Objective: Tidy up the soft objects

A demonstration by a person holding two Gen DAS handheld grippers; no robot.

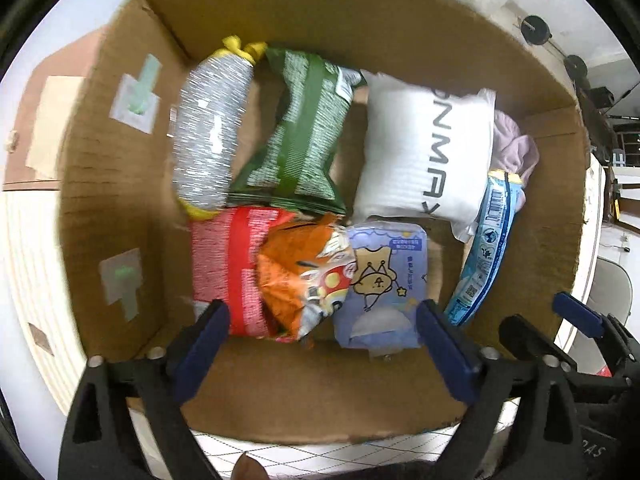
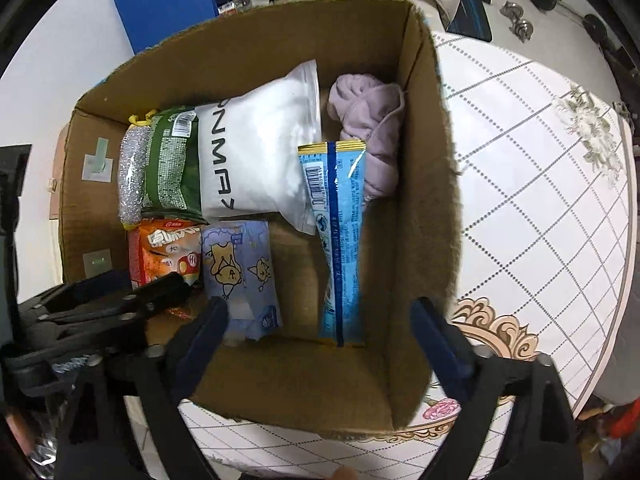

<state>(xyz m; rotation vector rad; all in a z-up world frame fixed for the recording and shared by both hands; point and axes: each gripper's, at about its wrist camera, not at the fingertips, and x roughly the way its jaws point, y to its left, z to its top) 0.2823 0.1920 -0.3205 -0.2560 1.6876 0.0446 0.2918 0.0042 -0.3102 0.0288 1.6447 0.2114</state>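
Both claws hang wide and empty over the near rim of the cardboard box (image 2: 424,184): the left gripper (image 1: 324,344) above the orange snack bag (image 1: 304,276) and the lilac tissue pack (image 1: 380,280), the right gripper (image 2: 320,340) above bare box floor between that tissue pack (image 2: 240,276) and the blue wrapper (image 2: 340,240). The packing looks nearly done, with soft goods lined along the left and far sides. The blue wrapper seems the one out of order: its long axis runs near-to-far, barcode end pointing far and resting on the white pouch (image 2: 256,160), with the mauve cloth (image 2: 372,132) bunched in the far right corner. Next would likely be pinching it mid-length and laying it flat.
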